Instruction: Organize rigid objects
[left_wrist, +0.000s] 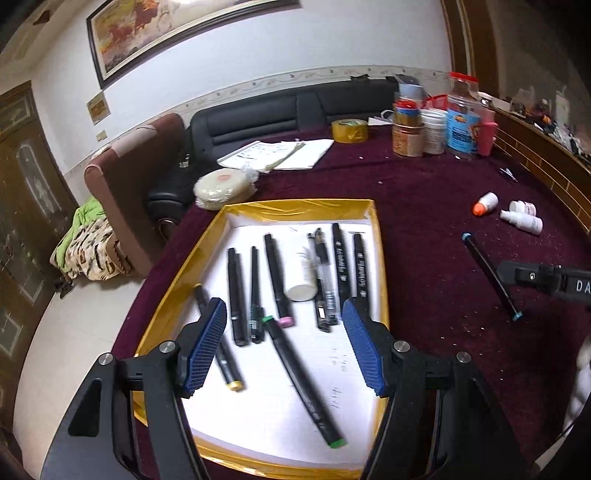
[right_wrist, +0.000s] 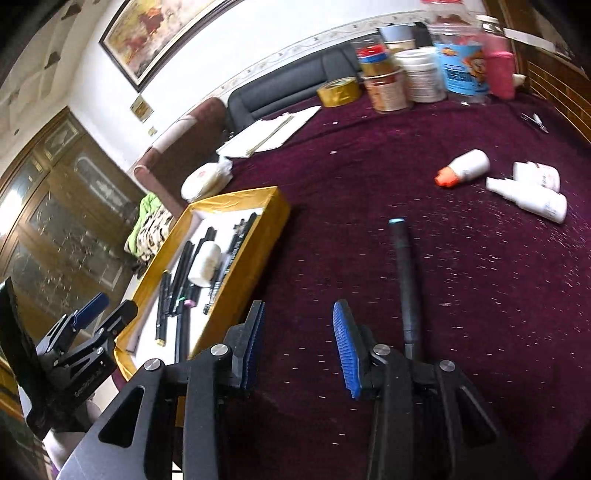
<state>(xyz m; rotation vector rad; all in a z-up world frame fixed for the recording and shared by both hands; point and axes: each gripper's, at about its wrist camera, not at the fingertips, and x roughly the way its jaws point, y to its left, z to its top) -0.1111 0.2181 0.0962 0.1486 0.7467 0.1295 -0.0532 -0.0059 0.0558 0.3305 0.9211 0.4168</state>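
1. blue-capped marker (right_wrist: 404, 280) is lying on the maroon cloth (right_wrist: 480, 295) just right of your right gripper (right_wrist: 299, 347), whose jaws are gaping, empty.
2. you are needing to shift right, straddle its barrel, then close.
3. left gripper (left_wrist: 284, 343) is hovering spread, empty, over the gold tray (left_wrist: 166, 295).
4. i am counting nine pens, one white tube (left_wrist: 303, 273) inside; three small bottles (right_wrist: 517, 184) outside.

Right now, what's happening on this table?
Pens are being gathered into the yellow tray. The left tool hovers open over the tray, above a green-tipped marker lying loose inside. The right tool is open beside a blue-tipped marker on the purple cloth, outside the tray. Neither holds anything.
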